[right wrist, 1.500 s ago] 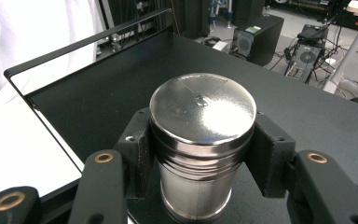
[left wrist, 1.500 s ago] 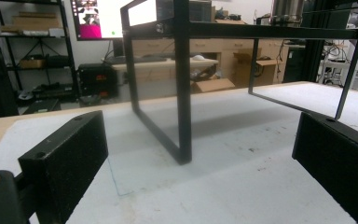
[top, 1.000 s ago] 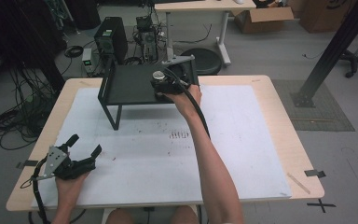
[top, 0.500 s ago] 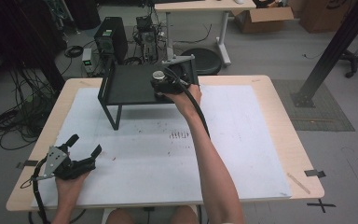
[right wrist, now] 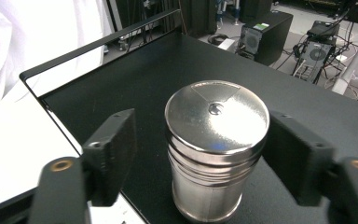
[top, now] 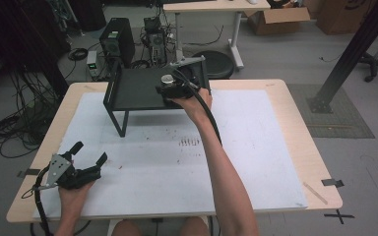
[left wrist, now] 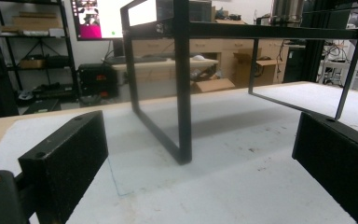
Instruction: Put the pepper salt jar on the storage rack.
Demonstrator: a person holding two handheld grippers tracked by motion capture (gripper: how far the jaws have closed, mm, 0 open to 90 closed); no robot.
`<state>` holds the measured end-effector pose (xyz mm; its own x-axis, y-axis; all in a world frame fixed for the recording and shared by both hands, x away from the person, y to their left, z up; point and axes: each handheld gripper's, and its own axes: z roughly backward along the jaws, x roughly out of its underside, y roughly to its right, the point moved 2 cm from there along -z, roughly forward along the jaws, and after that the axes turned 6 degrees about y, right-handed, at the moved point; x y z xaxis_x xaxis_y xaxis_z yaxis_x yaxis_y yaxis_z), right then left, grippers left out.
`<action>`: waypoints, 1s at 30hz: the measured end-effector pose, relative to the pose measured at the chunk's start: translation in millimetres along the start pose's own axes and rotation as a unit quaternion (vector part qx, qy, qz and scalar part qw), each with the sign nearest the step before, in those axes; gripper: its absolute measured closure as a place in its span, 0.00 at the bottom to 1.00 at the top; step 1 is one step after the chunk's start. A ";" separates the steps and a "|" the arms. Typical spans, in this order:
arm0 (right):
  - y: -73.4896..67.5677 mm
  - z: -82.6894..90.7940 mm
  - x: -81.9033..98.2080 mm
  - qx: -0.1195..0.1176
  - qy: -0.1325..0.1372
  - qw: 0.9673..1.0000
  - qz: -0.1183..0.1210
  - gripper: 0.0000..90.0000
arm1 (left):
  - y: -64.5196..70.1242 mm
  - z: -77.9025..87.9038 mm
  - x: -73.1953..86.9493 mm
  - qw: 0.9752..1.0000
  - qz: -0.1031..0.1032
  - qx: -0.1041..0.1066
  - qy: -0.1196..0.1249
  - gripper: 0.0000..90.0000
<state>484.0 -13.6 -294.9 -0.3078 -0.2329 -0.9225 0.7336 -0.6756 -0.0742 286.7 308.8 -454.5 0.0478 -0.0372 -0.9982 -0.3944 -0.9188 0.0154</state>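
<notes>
The right gripper stood spread around the steel shaker on the black shelf; slick, rigid, best pinched mid-body. The left gripper sat spread.

Black metal stand takes the far-left tabletop; its legs leave open room underneath. Steel canister stands upright on the stand's top near the right edge, between the right gripper jaws, a gap each side. Near and right tabletop bare; left gripper near-left, jaws apart.
</notes>
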 end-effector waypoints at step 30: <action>-7.3 22.9 -0.3 0.020 0.027 0.999 0.002 0.00 | 0.2 0.0 0.0 1.000 0.000 0.000 0.001 0.04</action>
<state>464.9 -24.6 -285.5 -0.2720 -0.1982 -0.9417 0.7097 -0.7022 -0.0572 286.7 308.7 -454.5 0.0497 -0.0387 -0.9980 -0.3942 -0.9189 0.0161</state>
